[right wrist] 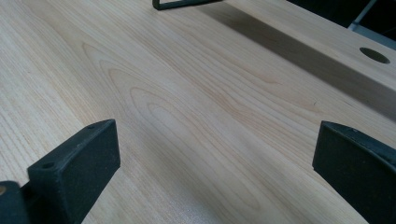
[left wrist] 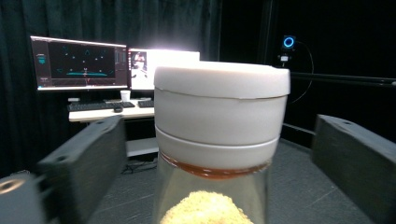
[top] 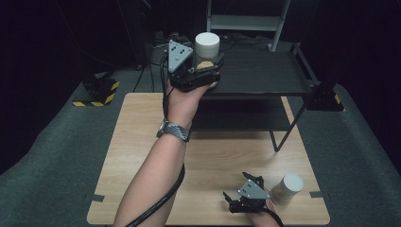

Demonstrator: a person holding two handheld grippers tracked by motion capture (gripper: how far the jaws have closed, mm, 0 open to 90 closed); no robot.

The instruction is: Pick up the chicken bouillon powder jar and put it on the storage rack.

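— What is seen around the work?

— A black metal shelf rack (top: 265,78) is stood at the far end of the wooden table (top: 142,156). A second white-capped jar (top: 286,188) is set upright near the table's front right corner, just beside the right gripper (top: 248,189). Beyond the table, in the left gripper view, two lit monitors (left wrist: 79,63) and a keyboard (left wrist: 95,106) are seen on a desk.

— And the left gripper?

— The left gripper (top: 201,66) is held up at the rack's top shelf, and a jar (left wrist: 219,140) with a broad white cap is framed between its jaws. The jaws are spread wide, with a clear gap seen on each side of the jar, so nothing is pressed. Pale yellow grains are seen inside the glass. Whether the jar rests on the shelf cannot be told.

— The right one?

— Its jaws are held apart over bare wood, with nothing between them.

— Any writing?

— No label can be read on either jar; the monitor text is too small.
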